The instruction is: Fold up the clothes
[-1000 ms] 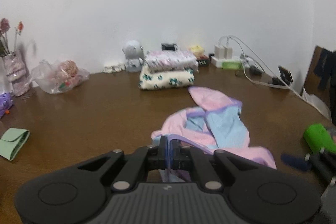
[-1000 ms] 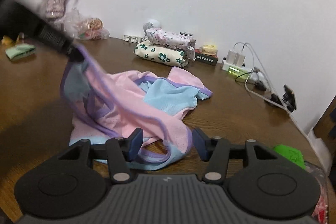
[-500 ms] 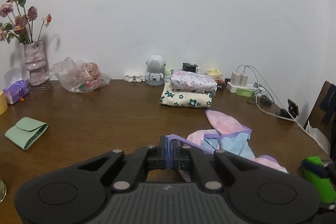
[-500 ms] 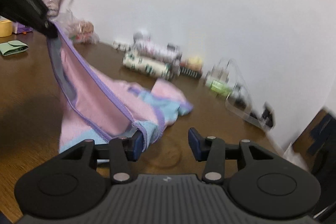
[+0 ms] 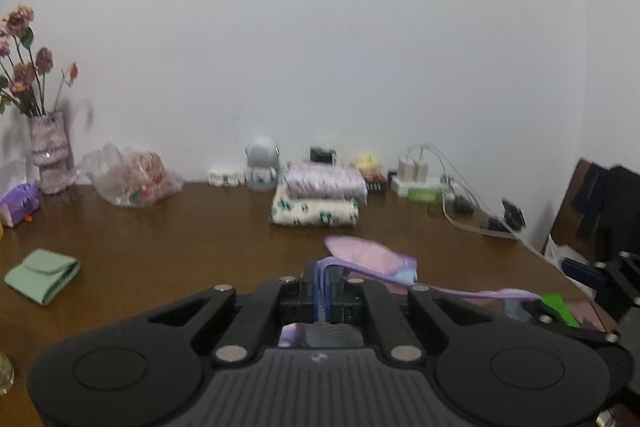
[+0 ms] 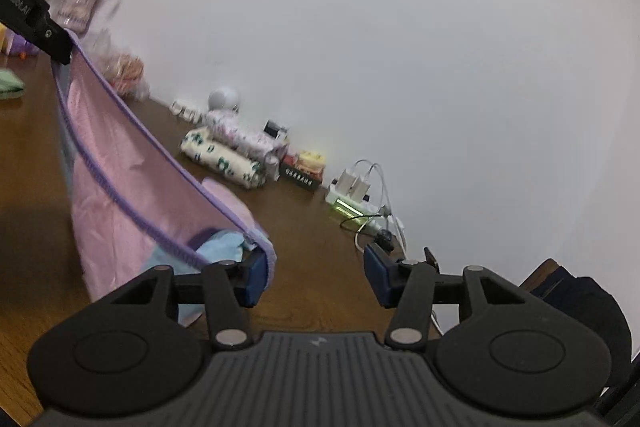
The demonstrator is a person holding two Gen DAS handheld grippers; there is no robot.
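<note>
A pink and light-blue garment with purple trim hangs stretched above the brown table. My left gripper is shut on its purple edge; it also shows in the right wrist view at the upper left, holding the top corner. My right gripper is open; the garment's purple hem drapes over its left finger, and the right finger is clear of the cloth. In the left wrist view the trim runs right toward the right gripper.
Two folded garments are stacked at the table's back. A power strip with cables, a small robot toy, a plastic bag, a flower vase and a green pouch stand around. A dark chair is at right.
Both grippers have risen and tilted, lifting the garment off the table and stretching its hem between them. The left stays shut on the trim; the right stays open.
</note>
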